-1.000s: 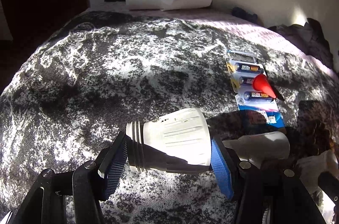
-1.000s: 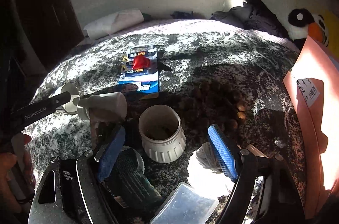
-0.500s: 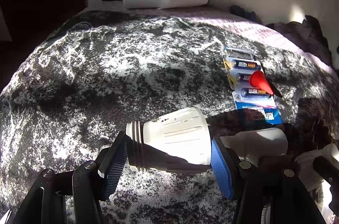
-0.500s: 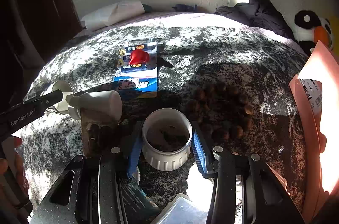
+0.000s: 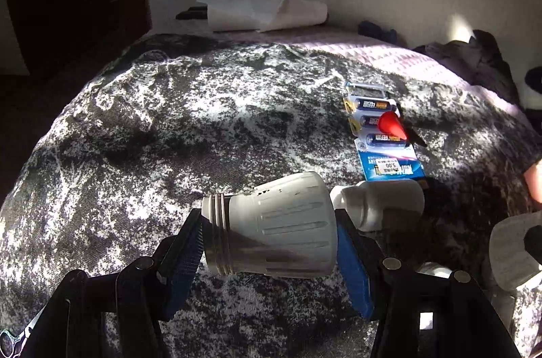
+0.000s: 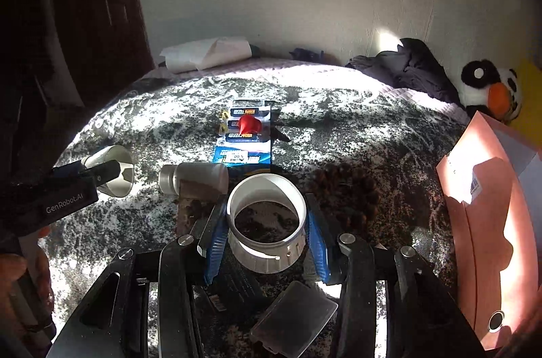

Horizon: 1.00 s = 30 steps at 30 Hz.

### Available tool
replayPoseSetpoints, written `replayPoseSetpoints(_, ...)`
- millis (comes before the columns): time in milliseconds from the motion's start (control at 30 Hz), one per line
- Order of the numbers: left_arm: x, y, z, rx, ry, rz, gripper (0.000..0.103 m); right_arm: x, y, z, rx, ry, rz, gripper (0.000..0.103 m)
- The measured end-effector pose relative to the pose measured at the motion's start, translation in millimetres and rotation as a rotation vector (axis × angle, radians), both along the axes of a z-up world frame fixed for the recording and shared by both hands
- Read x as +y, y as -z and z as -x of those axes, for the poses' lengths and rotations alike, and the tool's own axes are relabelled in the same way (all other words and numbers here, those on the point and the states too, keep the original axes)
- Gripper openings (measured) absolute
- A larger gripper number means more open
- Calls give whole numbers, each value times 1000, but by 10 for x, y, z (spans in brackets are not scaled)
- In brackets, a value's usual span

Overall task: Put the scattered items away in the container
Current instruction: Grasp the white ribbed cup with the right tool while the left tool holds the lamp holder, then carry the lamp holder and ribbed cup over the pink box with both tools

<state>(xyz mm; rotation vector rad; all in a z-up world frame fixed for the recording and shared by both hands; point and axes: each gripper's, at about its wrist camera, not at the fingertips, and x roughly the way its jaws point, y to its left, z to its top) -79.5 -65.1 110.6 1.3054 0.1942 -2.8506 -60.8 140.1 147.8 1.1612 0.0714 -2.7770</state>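
Observation:
My left gripper [image 5: 269, 251] is shut on a white lamp housing [image 5: 274, 227], held sideways just above the grey mottled bedspread [image 5: 169, 127]; the housing also shows in the right wrist view [image 6: 115, 170]. My right gripper [image 6: 266, 231] is shut on a white ring-shaped cap [image 6: 267, 219], lifted off the bedspread. A white bottle [image 5: 382, 203] lies on its side beside the housing, also in the right wrist view [image 6: 194, 178]. A blue battery pack [image 6: 245, 136] with a red cone [image 6: 249, 123] on it lies further back. A pink cardboard box [image 6: 491, 222] stands at the right.
A brown bead bracelet [image 6: 345, 192] lies right of the cap. A clear plastic case [image 6: 294, 319] and a dark packet [image 6: 237, 290] lie under my right gripper. A paper roll [image 6: 206, 53], dark clothes [image 6: 406, 66] and a plush penguin [image 6: 491, 90] line the wall.
My right gripper closed around the white ring cap and lifted it off the bedspread. My left gripper kept its hold on the lamp housing and rose slightly.

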Motion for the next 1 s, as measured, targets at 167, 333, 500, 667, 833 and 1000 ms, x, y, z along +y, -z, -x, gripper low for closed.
replayPoseSetpoints(167, 20, -216, -328, 29, 14, 15, 62, -70, -202, -372, 37, -25, -6, 45)
replayPoseSetpoints(333, 100, -435, -688, 65, 44, 30, 62, -78, -384, -795, 70, -38, -1, 45)
replayPoseSetpoints(500, 197, -615, -1040, 92, 84, 28, 62, -1, -550, -1201, 96, -33, 10, 45)
replayPoseSetpoints(667, 316, -761, -1349, 108, 119, 26, 62, 149, -704, -1581, 123, -16, 20, 45)
replayPoseSetpoints(833, 542, -955, -1609, 143, 178, 47, 62, 364, -853, -1960, 152, 18, 34, 45)
replayPoseSetpoints(1000, 929, -1134, -1808, 175, 263, 57, 63, 680, -974, -2286, 176, 70, 49, 45)
